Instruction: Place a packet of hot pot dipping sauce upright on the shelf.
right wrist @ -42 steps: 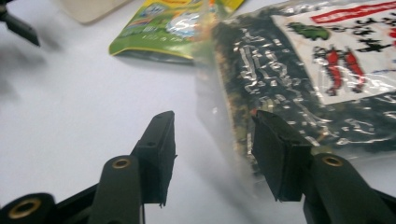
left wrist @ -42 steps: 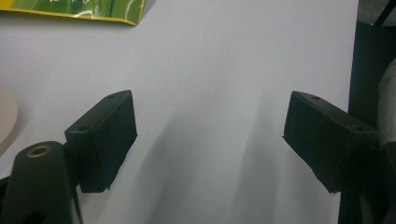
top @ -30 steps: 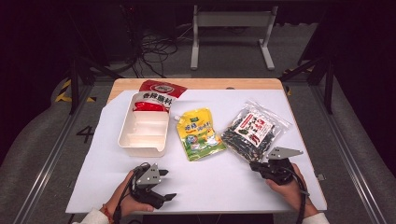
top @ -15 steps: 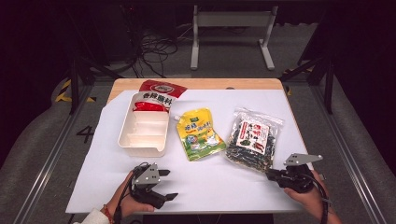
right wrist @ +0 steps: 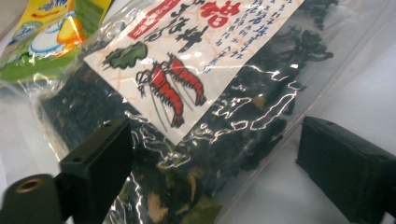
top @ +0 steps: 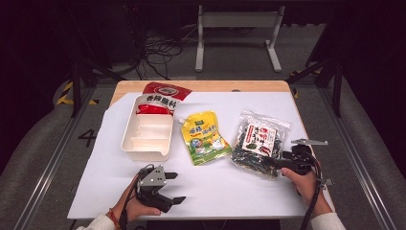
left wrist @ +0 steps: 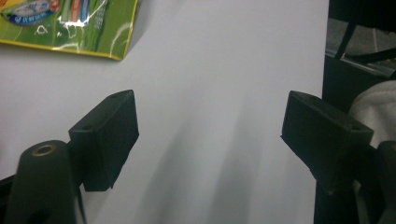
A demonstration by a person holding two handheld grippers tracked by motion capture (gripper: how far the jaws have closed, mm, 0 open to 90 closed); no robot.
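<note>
A clear bag of dark seaweed (top: 258, 141) with a prawn label lies at the right of the white sheet. My right gripper (top: 276, 163) is at its near right corner. It stands open, and in the right gripper view the bag's (right wrist: 201, 93) lower end lies between the wide-apart jaws of the gripper (right wrist: 215, 163). My left gripper (top: 174, 187) rests at the sheet's front edge, open with nothing in it (left wrist: 210, 135). A yellow-green pouch (top: 205, 138) lies mid-table, and its corner (left wrist: 70, 23) shows in the left gripper view.
A white divided tray (top: 129, 139) stands at the left. A red packet (top: 163, 93) leans over its far end. The white sheet (top: 230, 187) covers most of a wooden table (top: 206, 86). Dark floor and metal frames surround it.
My right gripper drew back to the right, then came forward to the seaweed bag's near right corner. The bag has shifted slightly. The left gripper has stayed put.
</note>
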